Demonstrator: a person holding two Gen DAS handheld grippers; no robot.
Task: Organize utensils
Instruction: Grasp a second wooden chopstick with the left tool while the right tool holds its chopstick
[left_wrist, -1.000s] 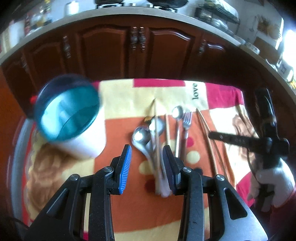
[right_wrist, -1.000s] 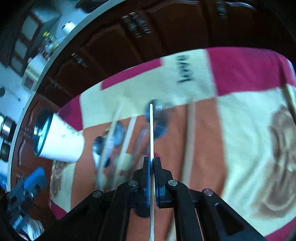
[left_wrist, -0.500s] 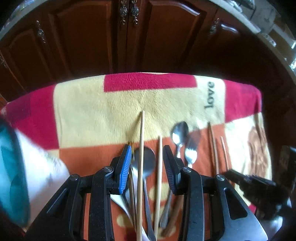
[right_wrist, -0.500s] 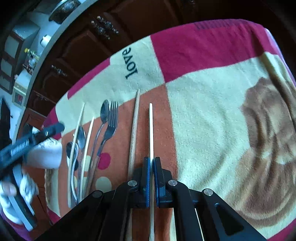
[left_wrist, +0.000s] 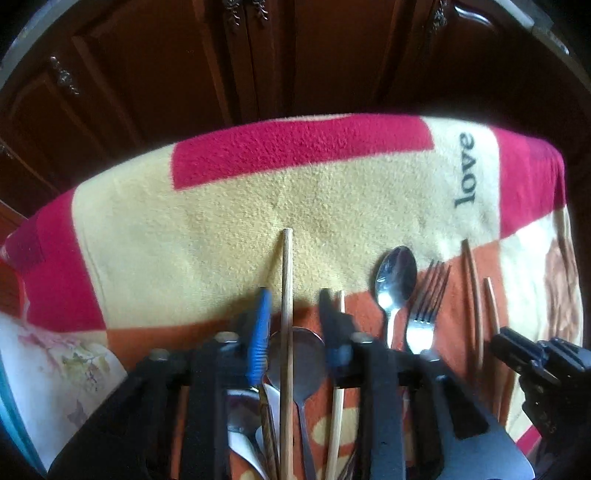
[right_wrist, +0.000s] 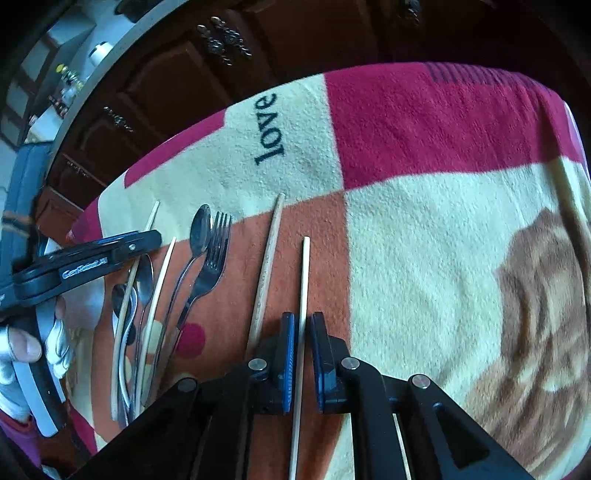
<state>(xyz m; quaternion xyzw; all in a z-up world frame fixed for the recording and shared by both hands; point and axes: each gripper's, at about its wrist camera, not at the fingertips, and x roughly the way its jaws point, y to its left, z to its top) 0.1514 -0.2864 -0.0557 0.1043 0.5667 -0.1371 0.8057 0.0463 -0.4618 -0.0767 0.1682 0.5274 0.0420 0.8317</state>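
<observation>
Utensils lie in a row on a patterned blanket. My left gripper is open, low over a pale chopstick that lies across a large spoon. A second pale chopstick, a small spoon and a fork lie to its right. My right gripper is open, its pads on either side of a thin pale chopstick resting on the blanket. A thicker chopstick lies just left of it. The left gripper shows in the right wrist view.
A white cup with a teal rim lies at the left edge of the left wrist view. Dark wooden cabinet doors stand beyond the blanket's far edge. A fork and spoon lie between the two grippers.
My right gripper has opened and let go of the thin chopstick, which now lies on the blanket. My left gripper has moved forward and down over the left chopstick.
</observation>
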